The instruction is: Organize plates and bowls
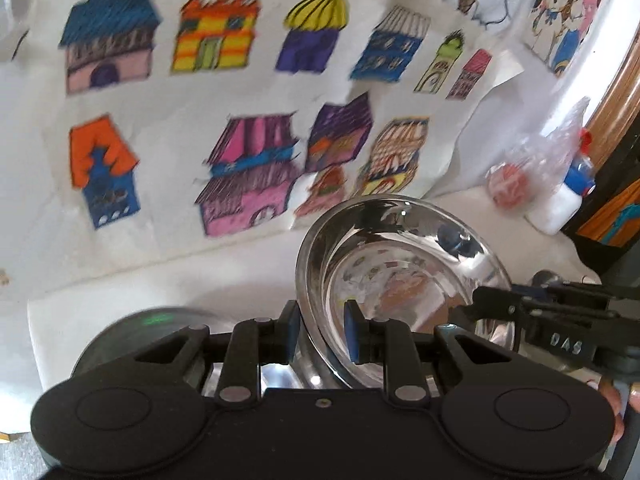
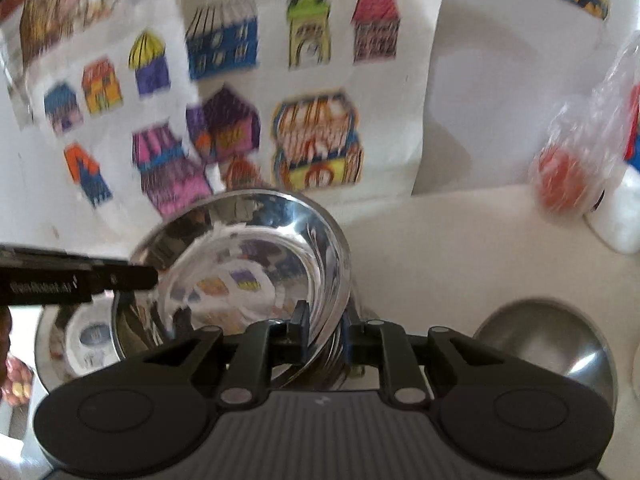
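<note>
Above a white table point(image 1: 120, 288) spread with sheets of coloured house drawings point(image 1: 224, 92), both grippers point steeply downward and forward at one shiny steel bowl point(image 1: 400, 264), each taking an opposite side of its rim. The left gripper point(image 1: 322, 330) straddles the bowl's near-left edge: one blue-padded finger sits outside the wall, the other inside the hollow, the jaws narrow and clamped on the thin metal. From the right edge of the left wrist view the right gripper's black finger point(image 1: 500, 300) reaches onto the opposite rim, with fingertips of the person's hand point(image 1: 616, 408) visible behind its body.

In the right wrist view the right gripper point(image 2: 324, 330) straddles the bowl's near-right rim, one finger inside and one outside; its jaws are narrow, but whether the pads press the metal cannot be told through the blur. The left gripper's finger point(image 2: 120, 278) comes in level from the left edge onto the far rim. The bowl tilts, its mouth turned toward the cameras, lifted above another steel dish point(image 2: 80, 344) lying beneath on the left. A second steel bowl point(image 2: 548, 344) rests on the table at lower right. A crinkled clear plastic bag point(image 2: 580, 152) holding something red lies farther back on the right.
</note>
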`<act>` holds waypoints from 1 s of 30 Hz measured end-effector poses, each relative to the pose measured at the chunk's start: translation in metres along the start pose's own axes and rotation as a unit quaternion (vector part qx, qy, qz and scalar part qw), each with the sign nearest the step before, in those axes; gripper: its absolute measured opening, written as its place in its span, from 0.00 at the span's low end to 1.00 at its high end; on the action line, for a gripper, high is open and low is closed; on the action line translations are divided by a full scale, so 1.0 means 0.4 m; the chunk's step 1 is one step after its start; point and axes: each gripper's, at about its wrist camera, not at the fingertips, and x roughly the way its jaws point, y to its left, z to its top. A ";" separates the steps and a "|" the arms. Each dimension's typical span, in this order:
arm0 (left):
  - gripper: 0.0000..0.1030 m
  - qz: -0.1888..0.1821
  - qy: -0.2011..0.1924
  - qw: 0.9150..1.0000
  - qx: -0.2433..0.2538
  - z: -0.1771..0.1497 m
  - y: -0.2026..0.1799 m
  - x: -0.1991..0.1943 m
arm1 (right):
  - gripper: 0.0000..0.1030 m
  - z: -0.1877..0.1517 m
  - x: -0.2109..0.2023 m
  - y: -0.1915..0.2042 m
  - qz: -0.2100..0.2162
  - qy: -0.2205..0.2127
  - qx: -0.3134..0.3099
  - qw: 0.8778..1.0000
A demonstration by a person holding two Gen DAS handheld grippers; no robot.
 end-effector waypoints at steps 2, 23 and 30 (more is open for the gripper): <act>0.23 0.001 0.001 1.000 0.005 -0.010 0.006 -0.002 | 0.19 -0.012 0.010 0.005 -0.007 0.007 -0.003 1.000; 0.24 0.029 0.021 0.997 0.062 -0.043 -0.037 0.042 | 0.27 -0.014 0.013 0.035 -0.062 0.021 -0.065 0.996; 0.25 0.031 0.019 0.997 0.067 -0.045 -0.042 0.042 | 0.31 -0.033 0.001 0.053 -0.071 -0.010 -0.094 0.993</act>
